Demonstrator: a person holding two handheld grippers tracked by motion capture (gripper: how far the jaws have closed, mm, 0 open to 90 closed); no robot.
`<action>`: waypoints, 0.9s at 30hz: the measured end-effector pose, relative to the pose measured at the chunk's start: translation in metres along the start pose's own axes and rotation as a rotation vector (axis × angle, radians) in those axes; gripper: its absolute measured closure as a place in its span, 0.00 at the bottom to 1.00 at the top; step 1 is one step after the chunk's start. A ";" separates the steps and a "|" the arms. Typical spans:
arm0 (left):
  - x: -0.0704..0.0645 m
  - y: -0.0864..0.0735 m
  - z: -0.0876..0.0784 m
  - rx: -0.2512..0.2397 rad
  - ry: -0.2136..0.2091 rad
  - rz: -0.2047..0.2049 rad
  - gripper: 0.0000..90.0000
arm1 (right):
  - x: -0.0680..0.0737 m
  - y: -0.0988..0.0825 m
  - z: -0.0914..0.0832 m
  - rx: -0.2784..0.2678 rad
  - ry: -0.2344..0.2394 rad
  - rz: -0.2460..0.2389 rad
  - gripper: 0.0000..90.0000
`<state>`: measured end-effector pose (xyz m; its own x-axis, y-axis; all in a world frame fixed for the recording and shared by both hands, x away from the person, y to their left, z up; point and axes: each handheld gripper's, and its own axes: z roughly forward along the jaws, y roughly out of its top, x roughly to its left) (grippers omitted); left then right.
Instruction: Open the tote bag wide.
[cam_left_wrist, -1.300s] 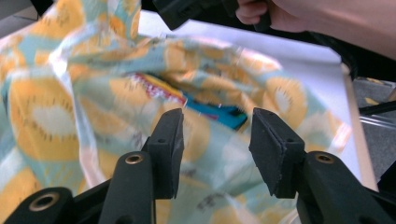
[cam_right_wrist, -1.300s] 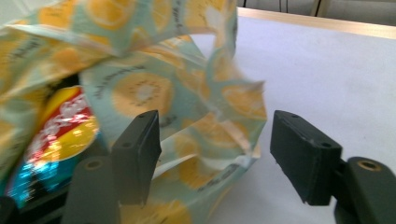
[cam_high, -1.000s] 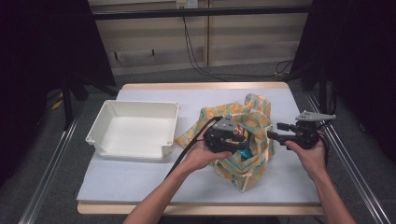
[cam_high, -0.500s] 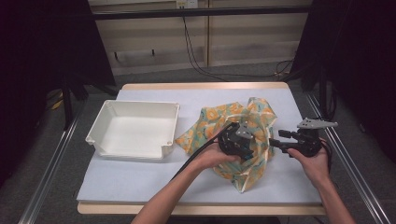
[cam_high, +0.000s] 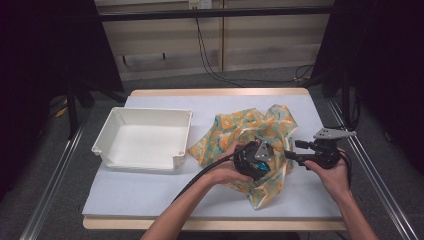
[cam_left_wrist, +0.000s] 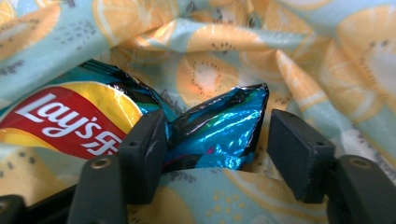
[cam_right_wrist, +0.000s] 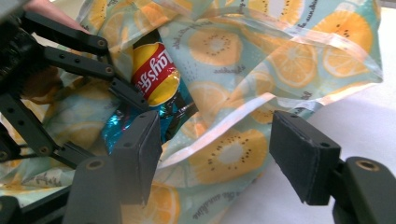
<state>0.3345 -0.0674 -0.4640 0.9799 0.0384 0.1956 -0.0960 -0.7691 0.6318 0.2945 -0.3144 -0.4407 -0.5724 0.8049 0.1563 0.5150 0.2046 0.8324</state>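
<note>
Left gripper view shows the left gripper (cam_left_wrist: 212, 154) inside the fruit-print bag (cam_left_wrist: 299, 56), its jaws standing apart and just opened wider; the blue corner of the chip packet (cam_left_wrist: 219, 128) lies between them, against one pad, clear of the other. The right gripper (cam_right_wrist: 217, 156) has jaws spread around the bag's rim, gripping nothing, just beside the left gripper.

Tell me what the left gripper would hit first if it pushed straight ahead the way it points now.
Most likely the chip bag: its crinkled blue corner already sits between the left gripper's open jaws, with the fruit-print cloth bag close behind.
</note>
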 end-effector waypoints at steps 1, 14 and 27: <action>-0.001 0.000 0.001 0.002 0.011 0.003 0.40 | 0.001 0.000 0.001 0.001 0.001 -0.002 0.37; 0.010 -0.007 -0.004 -0.047 0.006 -0.117 0.91 | 0.005 0.001 0.006 0.014 0.017 -0.012 0.37; 0.015 -0.001 -0.052 -0.226 -0.028 -0.202 0.97 | 0.011 0.009 0.008 0.008 0.032 -0.041 0.37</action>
<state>0.3400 -0.0330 -0.4230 0.9873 0.1559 0.0299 0.0681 -0.5863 0.8072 0.2983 -0.2994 -0.4362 -0.6131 0.7777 0.1390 0.4959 0.2418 0.8340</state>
